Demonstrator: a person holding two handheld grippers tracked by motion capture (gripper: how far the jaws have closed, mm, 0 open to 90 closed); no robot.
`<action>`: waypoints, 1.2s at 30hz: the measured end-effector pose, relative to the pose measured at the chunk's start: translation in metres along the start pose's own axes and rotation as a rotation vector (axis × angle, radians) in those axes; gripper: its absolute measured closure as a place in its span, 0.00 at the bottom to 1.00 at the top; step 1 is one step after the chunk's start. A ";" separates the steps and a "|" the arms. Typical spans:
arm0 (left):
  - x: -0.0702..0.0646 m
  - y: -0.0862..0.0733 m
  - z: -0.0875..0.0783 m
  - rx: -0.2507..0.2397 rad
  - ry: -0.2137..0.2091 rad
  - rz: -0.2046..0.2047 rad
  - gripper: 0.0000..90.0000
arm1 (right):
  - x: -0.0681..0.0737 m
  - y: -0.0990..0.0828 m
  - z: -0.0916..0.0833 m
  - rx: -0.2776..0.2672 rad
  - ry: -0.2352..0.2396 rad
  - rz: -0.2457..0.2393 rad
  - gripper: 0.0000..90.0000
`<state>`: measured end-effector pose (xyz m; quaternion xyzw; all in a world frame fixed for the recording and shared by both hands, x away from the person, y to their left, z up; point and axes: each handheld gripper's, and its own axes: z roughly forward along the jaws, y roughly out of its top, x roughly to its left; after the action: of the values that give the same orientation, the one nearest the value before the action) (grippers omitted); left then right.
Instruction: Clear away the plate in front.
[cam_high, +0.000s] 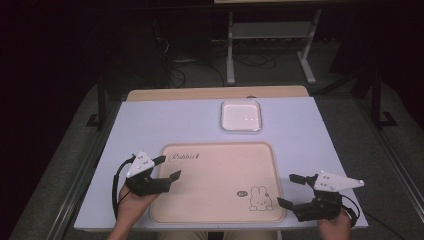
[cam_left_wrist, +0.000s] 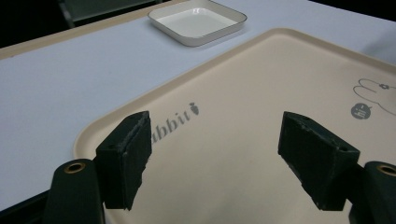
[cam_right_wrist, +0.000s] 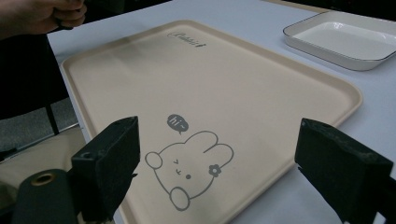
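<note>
Tray (cam_high: 220, 182), beige with rabbit print, lies flat on the white table (cam_high: 150, 125), near the front edge; small white dish (cam_high: 241, 115) sits apart behind it. High view: left gripper (cam_high: 167, 168) over the tray's left rim, right gripper (cam_high: 287, 190) at its right front corner, both with jaws spread, nothing between. Left gripper view: jaws wide apart above the tray's lettering (cam_left_wrist: 180, 119). Right gripper view: jaws wide apart, straddling the rabbit drawing (cam_right_wrist: 191, 168); dish at upper right.
</note>
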<state>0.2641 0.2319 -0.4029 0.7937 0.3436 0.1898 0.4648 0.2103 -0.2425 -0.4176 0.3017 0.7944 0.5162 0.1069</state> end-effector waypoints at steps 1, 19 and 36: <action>0.001 0.003 0.003 0.003 -0.006 0.003 0.29 | 0.000 0.000 0.000 -0.002 0.000 0.001 0.15; 0.004 0.049 0.057 0.073 -0.038 0.026 0.30 | -0.004 -0.001 -0.003 -0.017 0.002 0.021 0.15; 0.023 0.091 0.122 0.142 -0.073 -0.041 0.31 | -0.007 -0.001 -0.003 -0.018 -0.003 0.023 0.15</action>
<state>0.3889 0.1440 -0.3844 0.8238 0.3552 0.1260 0.4235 0.2139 -0.2489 -0.4182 0.3107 0.7861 0.5240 0.1048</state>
